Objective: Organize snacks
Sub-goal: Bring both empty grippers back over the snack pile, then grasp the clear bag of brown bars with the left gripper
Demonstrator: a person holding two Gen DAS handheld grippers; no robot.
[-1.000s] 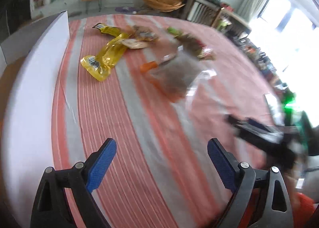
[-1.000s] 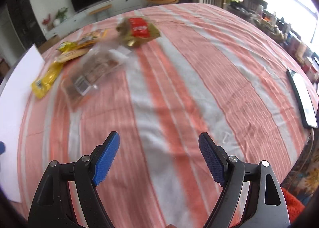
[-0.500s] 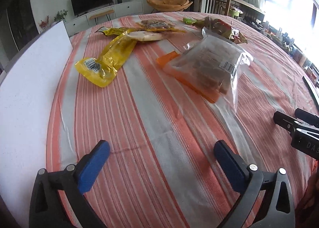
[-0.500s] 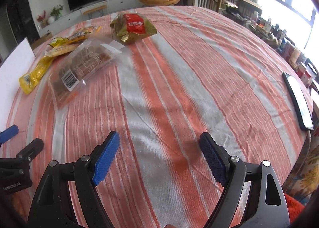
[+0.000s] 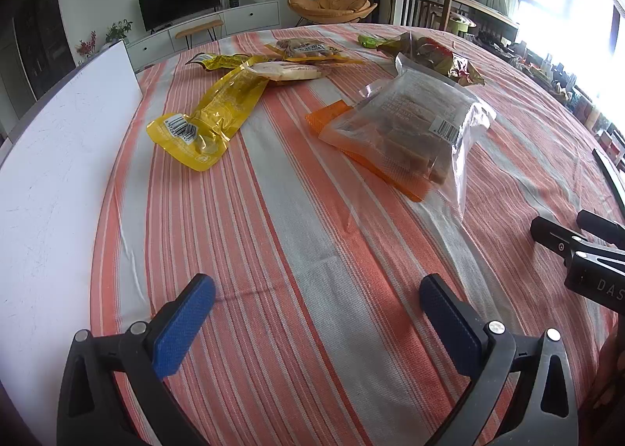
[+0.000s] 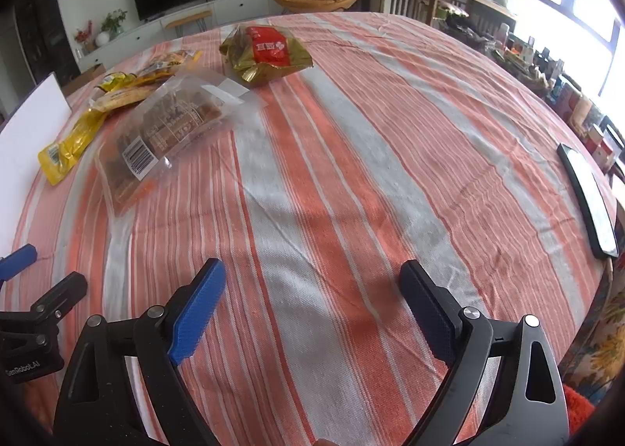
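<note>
Several snack packs lie on the striped tablecloth. A clear bag of brown bars lies mid-table, also in the right wrist view. A yellow pouch lies left of it, also in the right wrist view. A red and gold pack lies at the far side, also in the left wrist view. More packs lie behind. My left gripper is open and empty above the near cloth. My right gripper is open and empty, to the right of the left one.
A white board lies along the table's left edge, also in the right wrist view. A black flat device lies near the right edge. Chairs and a TV cabinet stand behind the table.
Both grippers have steadied over the near side of the table. The left view swung left and came closer to the clear bag; both stay open.
</note>
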